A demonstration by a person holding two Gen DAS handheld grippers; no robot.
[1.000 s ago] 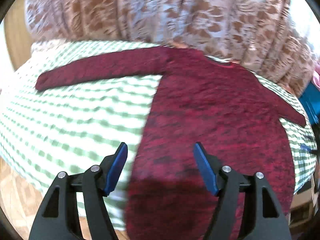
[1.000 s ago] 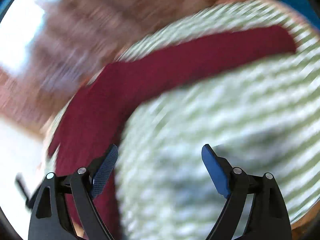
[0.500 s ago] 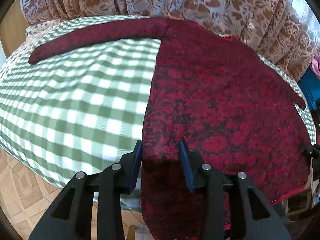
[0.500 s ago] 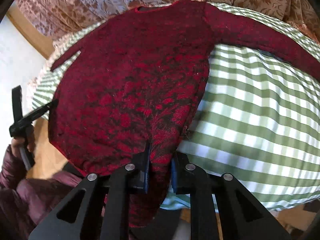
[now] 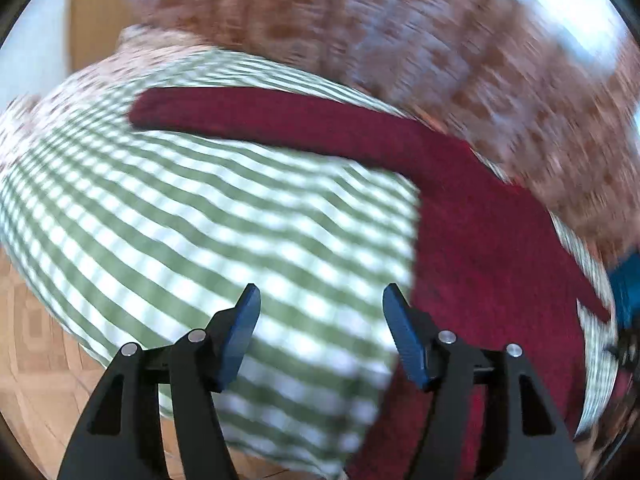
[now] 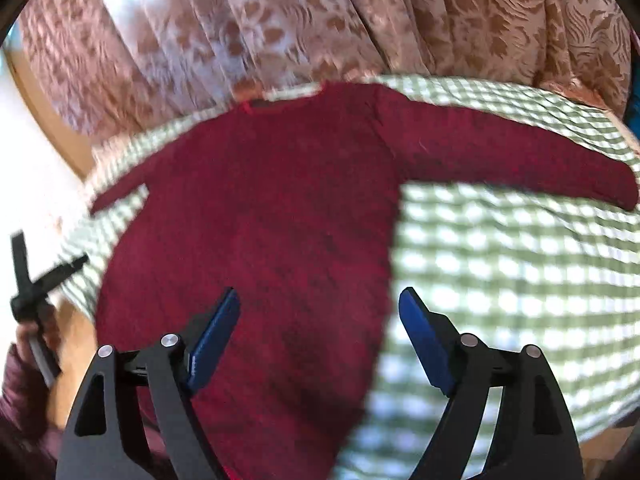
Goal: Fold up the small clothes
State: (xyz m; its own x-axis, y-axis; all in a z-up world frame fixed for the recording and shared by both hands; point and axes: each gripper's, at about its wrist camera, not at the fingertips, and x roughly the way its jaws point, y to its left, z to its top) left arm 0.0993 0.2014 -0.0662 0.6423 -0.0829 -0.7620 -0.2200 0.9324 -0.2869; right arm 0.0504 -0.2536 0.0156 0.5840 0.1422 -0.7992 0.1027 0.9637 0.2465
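A dark red long-sleeved sweater (image 6: 256,216) lies flat on a green-and-white checked tablecloth (image 6: 500,264), sleeves spread out to both sides. In the left wrist view the sweater (image 5: 488,248) fills the right side, with its left sleeve (image 5: 260,120) stretching across the cloth (image 5: 180,232). My left gripper (image 5: 320,320) is open and empty above the cloth, just left of the sweater's side edge. My right gripper (image 6: 316,320) is open and empty above the sweater's lower right part. Both views are motion-blurred.
A brown patterned curtain (image 6: 360,20) hangs behind the table. The table's front edge and tiled floor (image 5: 32,360) show at lower left. The left gripper held in a hand (image 6: 28,280) shows at the right view's left edge. Something blue (image 5: 628,284) sits at far right.
Half a second ago both grippers were shut on the sweater's hem. Now both have let go, opened wide and pulled back; the sweater lies flat.
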